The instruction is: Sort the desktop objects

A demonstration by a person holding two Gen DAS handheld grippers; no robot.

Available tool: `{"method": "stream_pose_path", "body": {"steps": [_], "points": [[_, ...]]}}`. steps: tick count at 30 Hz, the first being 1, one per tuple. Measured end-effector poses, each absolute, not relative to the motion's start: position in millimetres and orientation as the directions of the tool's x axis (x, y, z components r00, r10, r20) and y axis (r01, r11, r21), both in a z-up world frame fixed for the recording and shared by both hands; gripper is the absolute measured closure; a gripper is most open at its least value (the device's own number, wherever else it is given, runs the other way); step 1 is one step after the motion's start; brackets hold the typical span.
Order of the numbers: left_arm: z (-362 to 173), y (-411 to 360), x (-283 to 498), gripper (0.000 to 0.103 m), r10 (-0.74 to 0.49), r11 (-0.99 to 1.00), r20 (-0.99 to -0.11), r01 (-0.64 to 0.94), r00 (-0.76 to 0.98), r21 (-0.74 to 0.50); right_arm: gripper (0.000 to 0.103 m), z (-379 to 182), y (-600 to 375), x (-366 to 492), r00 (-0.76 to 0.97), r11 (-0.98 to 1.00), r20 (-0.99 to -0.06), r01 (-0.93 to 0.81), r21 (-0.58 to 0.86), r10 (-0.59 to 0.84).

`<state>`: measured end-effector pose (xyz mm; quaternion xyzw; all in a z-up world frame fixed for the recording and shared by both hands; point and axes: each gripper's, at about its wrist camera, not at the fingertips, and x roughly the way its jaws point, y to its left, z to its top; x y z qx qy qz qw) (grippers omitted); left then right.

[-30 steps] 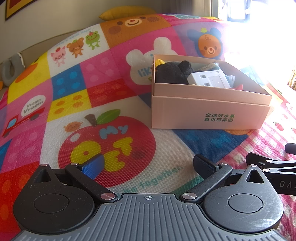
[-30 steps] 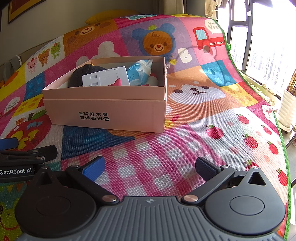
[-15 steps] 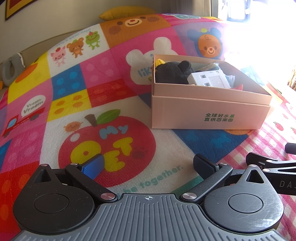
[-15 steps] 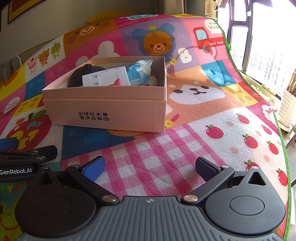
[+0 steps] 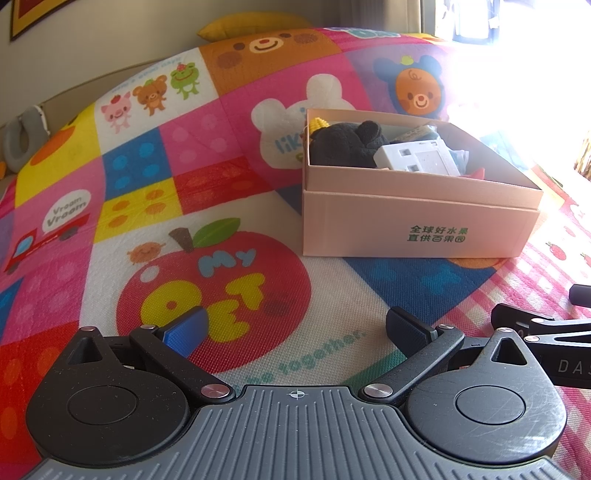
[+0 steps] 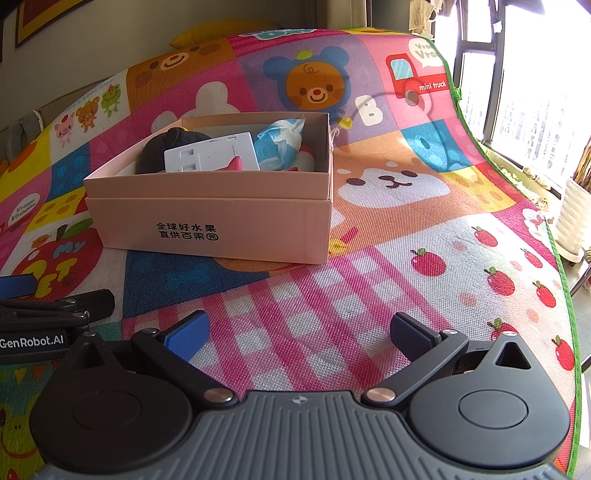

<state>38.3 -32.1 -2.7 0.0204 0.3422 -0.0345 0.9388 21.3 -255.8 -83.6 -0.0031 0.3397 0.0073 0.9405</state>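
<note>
A pink cardboard box [image 5: 417,229] stands on the colourful cartoon mat [image 5: 221,266]; it also shows in the right wrist view [image 6: 210,218]. Inside it lie a black plush toy [image 5: 347,144], a white socket plate [image 5: 417,158], a blue-white packet [image 6: 280,144] and a red-and-white item [image 6: 303,162]. My left gripper [image 5: 295,328] is open and empty, low over the mat, in front and to the left of the box. My right gripper [image 6: 299,332] is open and empty in front of the box. Each gripper shows at the edge of the other's view.
The mat [image 6: 424,258] ends at a green border [image 6: 561,266] on the right, with a window and a white planter [image 6: 576,218] beyond. A yellow cushion [image 5: 251,27] lies at the mat's far edge against the wall. A grey object [image 5: 22,140] sits far left.
</note>
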Motion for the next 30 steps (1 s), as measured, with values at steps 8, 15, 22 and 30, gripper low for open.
{"method": "stream_pose_path", "body": {"steps": [8, 15, 22, 30], "points": [[-2.7, -32.2, 38.3, 0.000, -0.051, 0.997, -0.644, 0.079, 0.763, 0.014, 0.000, -83.6, -255.9, 21.3, 0.769, 1.000, -0.639, -0.016, -0.001, 0.012], [-2.5, -32.0, 38.3, 0.000, -0.055, 0.997, -0.644, 0.079, 0.763, 0.009, 0.000, -83.6, -255.8, 21.3, 0.769, 1.000, -0.639, -0.016, -0.001, 0.012], [0.0, -29.3, 40.3, 0.000, -0.075, 0.994, -0.663, 0.110, 0.744, 0.010, 0.000, -83.6, -255.9, 21.4, 0.769, 1.000, -0.639, -0.016, -0.001, 0.012], [2.4, -26.1, 36.0, 0.000, -0.096, 0.991, -0.693, 0.135, 0.715, 0.002, 0.000, -83.7, -255.8, 21.6, 0.769, 1.000, -0.639, -0.016, -0.001, 0.012]]}}
